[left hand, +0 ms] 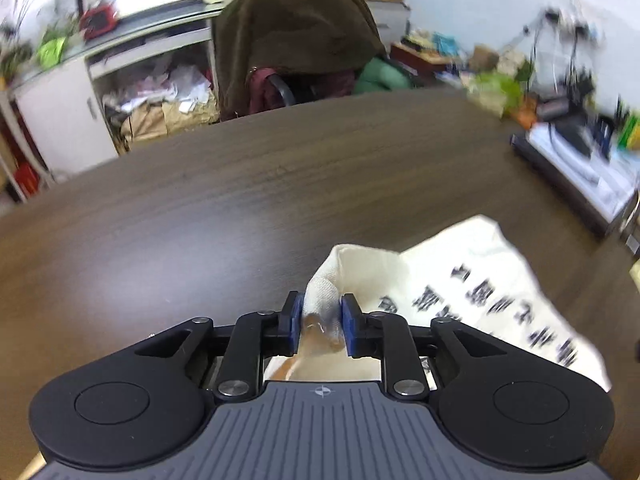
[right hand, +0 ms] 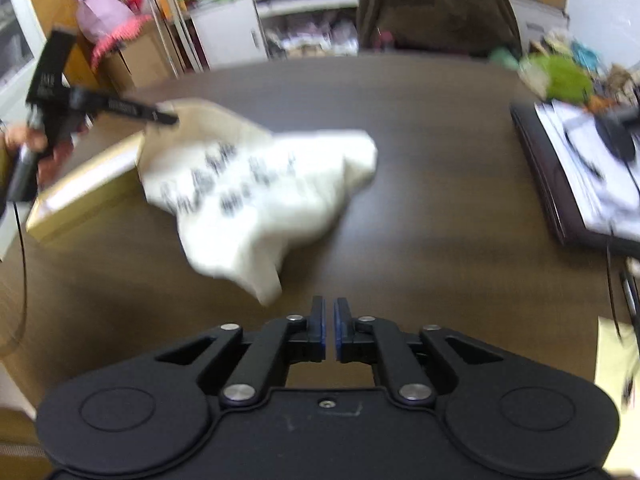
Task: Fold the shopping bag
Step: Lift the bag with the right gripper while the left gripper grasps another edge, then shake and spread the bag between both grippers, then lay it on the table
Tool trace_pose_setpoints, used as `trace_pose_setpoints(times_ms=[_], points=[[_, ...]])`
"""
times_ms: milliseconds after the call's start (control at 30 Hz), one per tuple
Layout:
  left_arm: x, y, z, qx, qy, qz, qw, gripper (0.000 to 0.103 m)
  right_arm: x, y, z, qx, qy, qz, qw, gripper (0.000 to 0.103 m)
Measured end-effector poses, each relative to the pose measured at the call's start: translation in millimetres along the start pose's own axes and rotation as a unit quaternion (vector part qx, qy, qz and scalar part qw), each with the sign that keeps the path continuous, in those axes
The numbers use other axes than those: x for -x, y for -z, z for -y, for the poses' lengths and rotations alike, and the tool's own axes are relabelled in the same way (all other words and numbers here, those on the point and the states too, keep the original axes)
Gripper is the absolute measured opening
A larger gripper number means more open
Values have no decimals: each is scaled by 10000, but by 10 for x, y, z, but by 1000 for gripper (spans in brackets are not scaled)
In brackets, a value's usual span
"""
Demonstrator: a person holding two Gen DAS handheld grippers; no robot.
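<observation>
L wrist view: left gripper [left hand: 320,322] pinches a bunched corner of the shopping bag [left hand: 472,280], lower centre-right, on the table [left hand: 200,208]. Looks mid-fold; bag crumpled, needs spreading flat.

R wrist view: right gripper [right hand: 330,328] nearly pressed together, holds nothing, bottom centre. Bag centre-left, one end lifted. Cardboard box [right hand: 80,196] at left and tray [right hand: 560,184] at right crowd it.

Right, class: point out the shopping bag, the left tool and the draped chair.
shopping bag [right hand: 256,184]: right wrist view, printed middle of the cloth.
left tool [left hand: 320,326]: left wrist view, between its fingertips, shut on bag cloth.
draped chair [left hand: 296,28]: left wrist view, brown cover.
</observation>
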State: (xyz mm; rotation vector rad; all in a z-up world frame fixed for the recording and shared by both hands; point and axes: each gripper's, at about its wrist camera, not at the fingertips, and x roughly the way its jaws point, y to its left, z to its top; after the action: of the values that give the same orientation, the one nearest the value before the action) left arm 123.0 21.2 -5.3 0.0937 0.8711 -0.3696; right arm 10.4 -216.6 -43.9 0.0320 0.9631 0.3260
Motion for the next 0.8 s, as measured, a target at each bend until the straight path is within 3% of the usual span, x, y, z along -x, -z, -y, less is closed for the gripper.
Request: trace_pose_setpoints(times_ms=[133,200,367,567,600,700,800], points=[[99,74,-170,254,-16,121,9996,26,-132,-290,-102,141,-100,283,9994,11],[96,102,-232,354,-16,95,9993,26,-217,-439,-159,231,-149,399,9988,22],[142,202,-368,814,65,-115,9966,21,-860,-814,-385,827,-142,-30,9965,25],[371,284,-306,459,-249,10,9986,24,-1426,-997,-418,1471,720,-225,9862,24],[359,296,-288,383,-385,4,9985,30,-1464,-1030,-422,1524,809,-211,9848,24],[346,341,-264,251,-592,-39,9979,34,-1396,-1136,-425,1521,879,-126,9844,25],[390,376,-258,248,-499,-47,9984,34,-1066,-1185,-440,1386,334,92,9897,27]])
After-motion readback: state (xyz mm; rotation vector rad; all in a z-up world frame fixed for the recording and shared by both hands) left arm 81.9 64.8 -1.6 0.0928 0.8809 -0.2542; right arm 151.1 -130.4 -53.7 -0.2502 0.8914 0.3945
